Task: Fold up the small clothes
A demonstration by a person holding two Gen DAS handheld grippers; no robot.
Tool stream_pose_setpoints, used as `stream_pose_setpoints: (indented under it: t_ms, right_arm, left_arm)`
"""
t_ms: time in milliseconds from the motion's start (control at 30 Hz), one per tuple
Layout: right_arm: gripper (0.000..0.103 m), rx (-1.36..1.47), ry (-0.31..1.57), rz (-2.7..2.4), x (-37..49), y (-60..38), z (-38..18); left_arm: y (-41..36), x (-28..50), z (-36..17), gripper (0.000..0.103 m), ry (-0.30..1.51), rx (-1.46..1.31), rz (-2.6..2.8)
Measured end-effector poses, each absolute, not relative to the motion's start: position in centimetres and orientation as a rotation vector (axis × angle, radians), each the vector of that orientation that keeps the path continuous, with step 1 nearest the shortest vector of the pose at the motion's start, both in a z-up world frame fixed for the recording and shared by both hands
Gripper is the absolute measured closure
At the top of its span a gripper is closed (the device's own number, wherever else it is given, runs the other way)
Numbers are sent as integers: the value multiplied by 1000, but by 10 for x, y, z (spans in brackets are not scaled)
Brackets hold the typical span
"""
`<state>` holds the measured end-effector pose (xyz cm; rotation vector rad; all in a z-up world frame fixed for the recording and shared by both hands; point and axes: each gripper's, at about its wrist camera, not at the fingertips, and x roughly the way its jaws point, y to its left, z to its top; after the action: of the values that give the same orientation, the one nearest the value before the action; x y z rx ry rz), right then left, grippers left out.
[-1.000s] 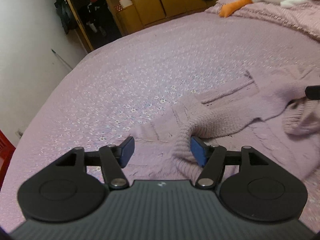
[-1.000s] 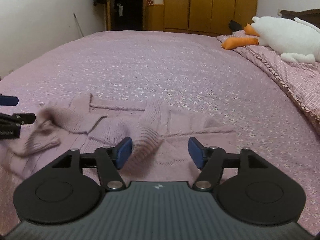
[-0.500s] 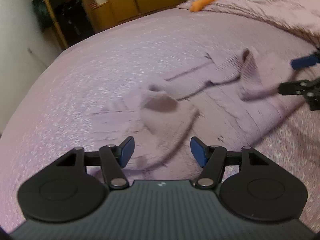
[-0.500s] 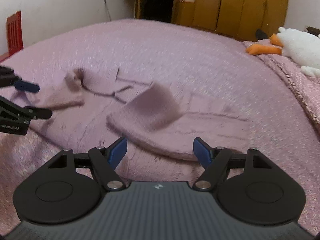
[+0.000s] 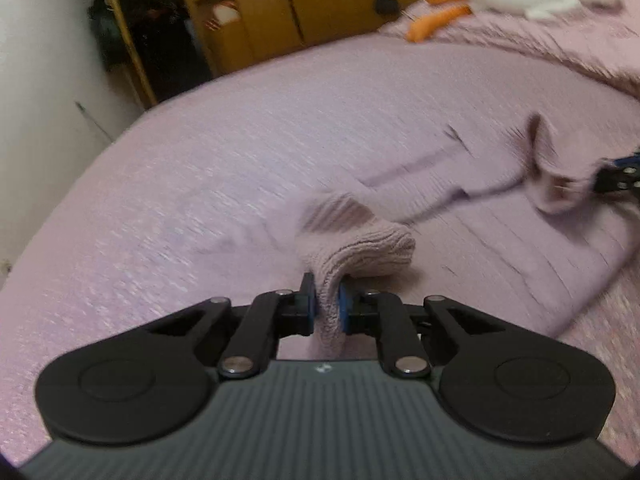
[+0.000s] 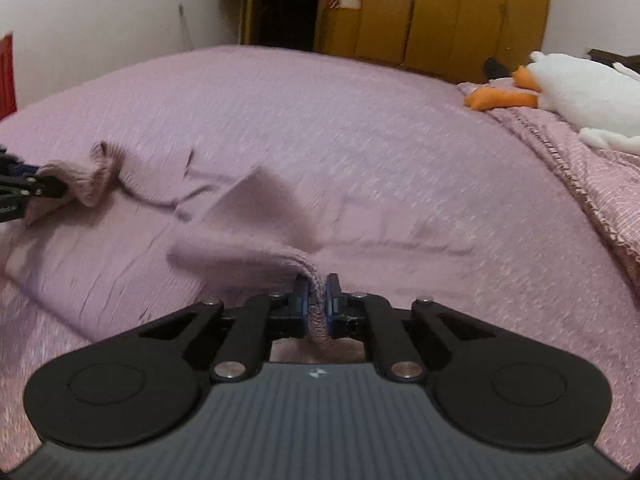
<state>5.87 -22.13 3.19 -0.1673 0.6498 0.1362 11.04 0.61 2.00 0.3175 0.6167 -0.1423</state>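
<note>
A small pink knit sweater (image 5: 500, 240) lies on the pink bedspread (image 5: 240, 152). My left gripper (image 5: 326, 306) is shut on a ribbed fold of the sweater, which bulges up just ahead of the blue pads. My right gripper (image 6: 314, 306) is shut on another fold of the same sweater (image 6: 120, 248), and the knit drapes away to the left. The right gripper also shows at the right edge of the left wrist view (image 5: 616, 174), and the left gripper at the left edge of the right wrist view (image 6: 28, 190), each with knit bunched at its tips.
A white plush goose with orange feet (image 6: 568, 84) lies on a pink blanket (image 6: 600, 168) at the bed's right. Yellow wooden wardrobes (image 6: 440, 8) and a dark open closet (image 5: 152, 40) stand beyond the bed. A red chair (image 6: 6, 72) is at the left.
Both grippers were open over the sweater; both have now closed on folds of the knit. The views have shifted and are blurred with motion.
</note>
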Motion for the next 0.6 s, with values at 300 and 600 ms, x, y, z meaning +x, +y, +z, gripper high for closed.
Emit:
stream_pose_setpoints:
  t_ms: [300,600]
  right_arm:
    - [95,-75,665,-21,103,-269,43]
    - [79,273,839,-129,149,-326,17]
  left_arm:
    - [51,164,26,89,681,197,-25]
    - [65,207,5,77,742,187,67]
